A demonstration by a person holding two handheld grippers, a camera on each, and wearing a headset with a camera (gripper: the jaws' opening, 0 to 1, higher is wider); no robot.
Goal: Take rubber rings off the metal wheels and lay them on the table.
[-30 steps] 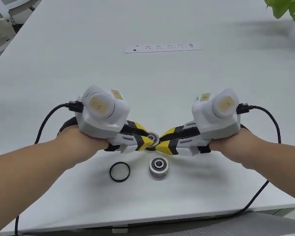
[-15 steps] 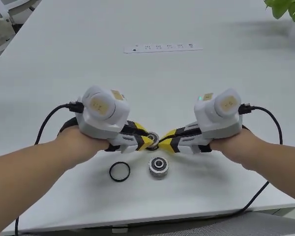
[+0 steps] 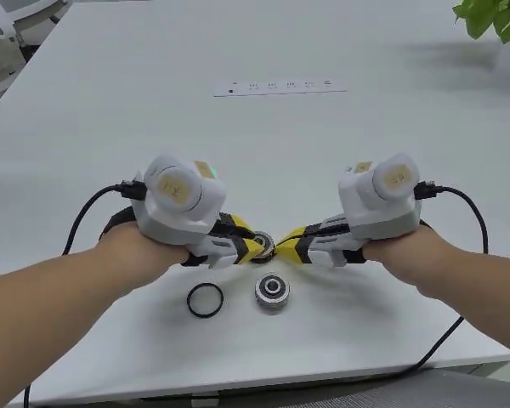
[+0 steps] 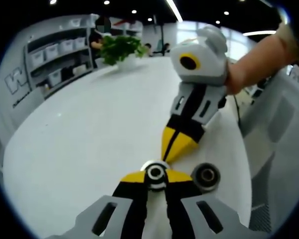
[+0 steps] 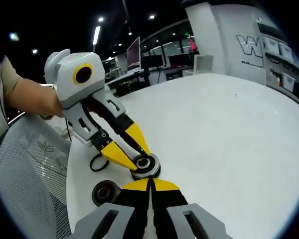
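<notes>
Counter (image 3: 365, 110): white and bare around the work, so there is room to lay a ring down anywhere near me.
Left gripper (image 3: 252, 247): closed on a wheel (image 5: 145, 164) and holding it just above the counter, tips pointing at my other gripper.
Right gripper (image 3: 287, 241): jaws drawn together, tips touching the wheel's rim. I cannot tell whether they have caught any rubber.
Held wheel: this is the one I judge to be in hand, and its ring looks seated on the rim.
Second wheel (image 3: 272, 289): lying flat on the counter just below the grippers. I cannot tell whether it wears a ring.
Loose ring (image 3: 205, 300): flat on the counter just beside the second wheel, already off.
Doing it well: I should clamp the hub firmly with the left, nip only the rubber edge with the right, then peel outward and roll it over the rim. A straight pull could make the wheel twist out of my grip.
</notes>
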